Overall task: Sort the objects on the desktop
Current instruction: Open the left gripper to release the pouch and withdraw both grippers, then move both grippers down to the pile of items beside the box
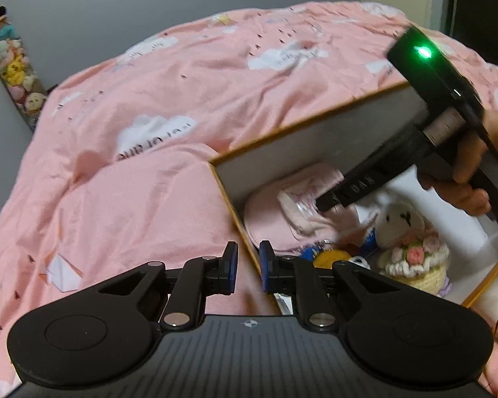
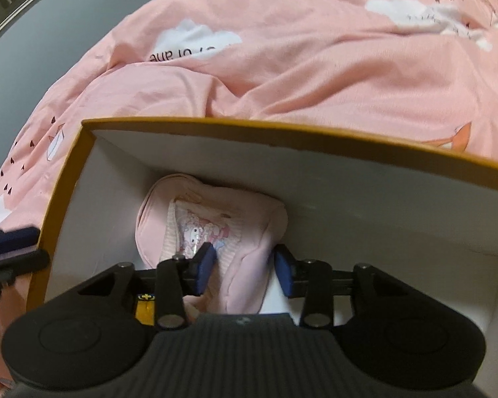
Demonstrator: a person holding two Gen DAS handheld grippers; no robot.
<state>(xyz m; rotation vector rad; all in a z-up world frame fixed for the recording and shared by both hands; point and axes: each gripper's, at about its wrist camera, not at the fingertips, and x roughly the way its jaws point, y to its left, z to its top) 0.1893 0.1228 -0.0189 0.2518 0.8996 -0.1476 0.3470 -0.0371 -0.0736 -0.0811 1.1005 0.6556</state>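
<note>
Cardboard box [image 1: 315, 139], white inside with an orange-brown rim, lies on a bed under a pink quilt [image 1: 169, 99] printed with white clouds. In the left wrist view, the left hand-held gripper [image 1: 249, 267] sits at the box's near-left wall; its blue pads stand on either side of that wall's edge, drawn close together and clamped on the rim. Inside the box lie a folded pink cloth [image 1: 265, 219], a pale pink packet with a cartoon print [image 1: 298, 204], a cream crocheted doll with a flower bouquet [image 1: 411, 248], and a yellow and blue knitted item [image 1: 328, 258] just beside the doll. The right hand-held gripper [image 1: 325, 204] reaches down into the box from the right, held by a person's hand [image 1: 461, 179], its tip at the packet; a green light glows on its body. At far left a clear tube of small plush toys [image 1: 13, 63] leans against the grey wall.

In the right wrist view, the right hand-held gripper [image 2: 244, 267] points down into the box [image 2: 282, 136], its jaws partly apart. The pink cloth [image 2: 249, 285] bulges up between the pads; whether they press on it I cannot tell. The printed packet [image 2: 202, 229] lies on the cloth just ahead of the left pad. The left hand-held gripper [image 2: 13, 242] shows at the box's left rim.
</note>
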